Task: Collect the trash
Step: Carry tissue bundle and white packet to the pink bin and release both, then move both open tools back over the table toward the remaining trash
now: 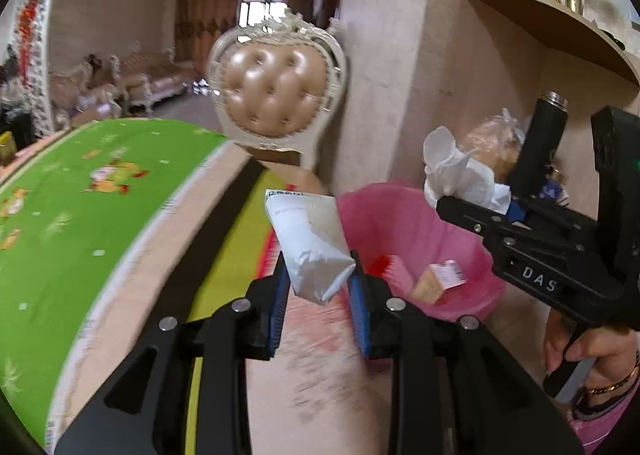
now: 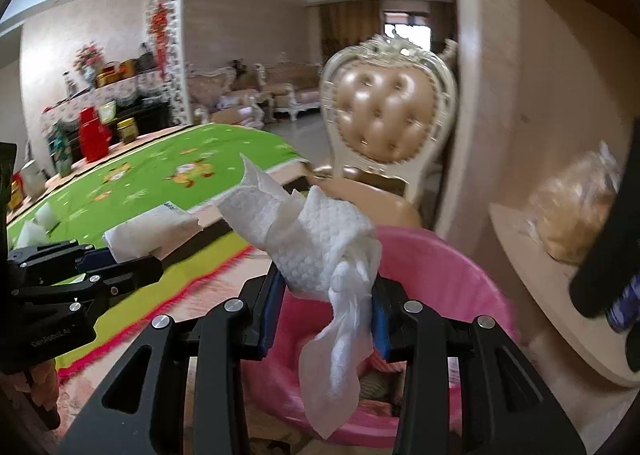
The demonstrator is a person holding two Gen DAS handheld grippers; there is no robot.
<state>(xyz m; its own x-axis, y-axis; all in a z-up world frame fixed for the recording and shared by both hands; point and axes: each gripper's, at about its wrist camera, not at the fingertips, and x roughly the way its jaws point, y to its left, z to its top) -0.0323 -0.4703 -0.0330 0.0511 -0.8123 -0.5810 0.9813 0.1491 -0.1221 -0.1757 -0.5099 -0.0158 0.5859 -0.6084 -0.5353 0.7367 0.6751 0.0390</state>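
Left gripper (image 1: 320,275) clamped on a creased white paper packet (image 1: 308,243); right gripper (image 2: 328,295) clamped on an embossed, crumpled white tissue (image 2: 320,243). Both hang at the round pink plastic basin (image 1: 400,223), beside the green-clothed table (image 1: 100,195) and tufted chair (image 1: 276,95).

- Your left gripper (image 1: 318,275) is clamped on a crumpled white paper packet (image 1: 308,243), which sticks up between the blue pads (image 1: 281,303).
- Just beyond the packet sits a pink plastic basin (image 1: 400,223) with a small pink-labelled box (image 1: 442,279) inside.
- Your right gripper (image 1: 452,203) reaches in from the right above the basin, pinching a wad of white tissue (image 1: 456,171).
- Your right hand (image 1: 592,355) grips its handle at the lower right.
- A green patterned tablecloth (image 1: 92,207) fills the left.
- A tufted beige chair (image 1: 276,91) stands behind.
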